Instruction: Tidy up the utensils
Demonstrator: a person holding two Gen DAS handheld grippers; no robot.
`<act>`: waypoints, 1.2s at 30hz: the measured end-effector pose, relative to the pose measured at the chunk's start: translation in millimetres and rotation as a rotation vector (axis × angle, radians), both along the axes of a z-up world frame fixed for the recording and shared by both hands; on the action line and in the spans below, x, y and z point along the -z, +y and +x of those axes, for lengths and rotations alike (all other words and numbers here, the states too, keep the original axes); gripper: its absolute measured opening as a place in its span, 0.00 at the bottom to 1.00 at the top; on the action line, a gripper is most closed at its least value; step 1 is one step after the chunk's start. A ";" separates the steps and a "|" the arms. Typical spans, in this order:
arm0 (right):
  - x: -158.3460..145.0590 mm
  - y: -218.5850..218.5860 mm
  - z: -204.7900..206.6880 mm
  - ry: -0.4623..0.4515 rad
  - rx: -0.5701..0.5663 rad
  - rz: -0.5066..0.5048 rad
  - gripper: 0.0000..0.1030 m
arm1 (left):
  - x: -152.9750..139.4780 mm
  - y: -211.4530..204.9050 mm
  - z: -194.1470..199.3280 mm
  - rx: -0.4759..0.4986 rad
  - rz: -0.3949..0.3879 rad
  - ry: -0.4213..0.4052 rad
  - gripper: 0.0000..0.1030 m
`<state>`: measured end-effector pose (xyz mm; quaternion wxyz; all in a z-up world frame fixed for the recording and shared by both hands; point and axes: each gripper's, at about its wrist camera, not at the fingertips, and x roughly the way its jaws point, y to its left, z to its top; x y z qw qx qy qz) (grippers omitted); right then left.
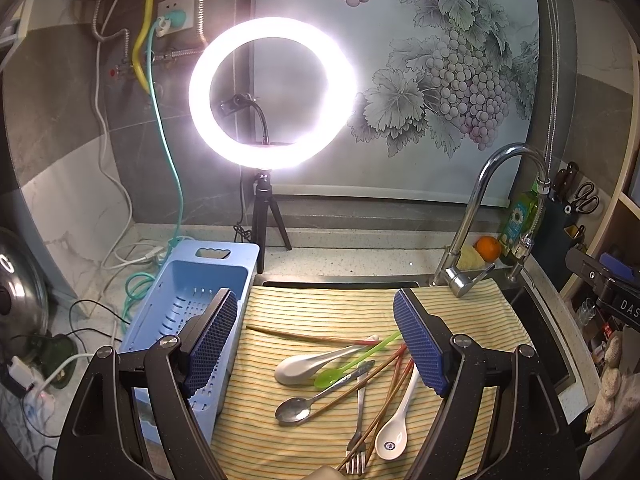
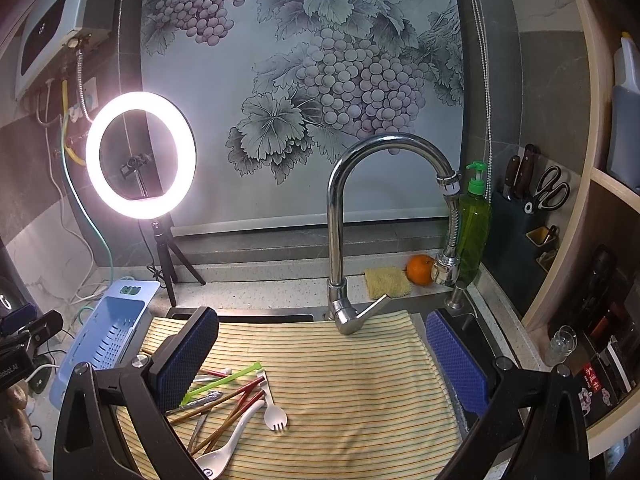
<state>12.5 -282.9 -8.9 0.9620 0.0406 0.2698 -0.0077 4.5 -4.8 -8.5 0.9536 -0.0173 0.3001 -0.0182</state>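
We note the left hand-held gripper (image 1: 316, 344) with its blue-padded jaws spread wide apart, nothing between them, hovering above a yellow striped cloth (image 1: 320, 308) laid over the sink. The right hand-held gripper (image 2: 322, 360) likewise has its jaws wide apart and holds nothing.

The utensils lie in a loose heap on the cloth, toward its near side. In the left wrist view we record:
- a white ceramic soup spoon (image 1: 312, 364), bowl to the left
- a translucent green plastic spoon (image 1: 352, 362) lying across it
- a stainless steel spoon (image 1: 304, 404)
- a stainless steel fork (image 1: 359, 436), tines toward the camera
- several brown wooden chopsticks (image 1: 384, 396) crossing the pile
- a second white ceramic spoon with a blue mark in its bowl (image 1: 394, 432), on the right of the heap

In the right wrist view we see a small white plastic spork (image 2: 273, 410) at the right edge of the heap.

A light blue slotted plastic basket (image 1: 188, 300) sits on the tabletop just left of the cloth. A chrome gooseneck faucet (image 2: 340, 216) stands behind the cloth, and a lit ring light on a tripod (image 1: 272, 92) stands on the tabletop behind the basket.
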 end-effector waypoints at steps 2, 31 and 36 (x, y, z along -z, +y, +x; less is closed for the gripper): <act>0.6 0.1 0.3 0.002 0.001 0.001 1.00 | 0.1 -1.7 1.1 0.000 0.000 0.001 0.78; 25.2 -3.3 12.3 0.056 -0.037 0.015 1.00 | 25.8 -2.0 7.4 0.025 0.010 0.075 0.78; 44.8 -1.5 22.3 0.127 -0.104 0.063 1.00 | 44.4 -2.6 5.4 0.070 0.012 0.122 0.78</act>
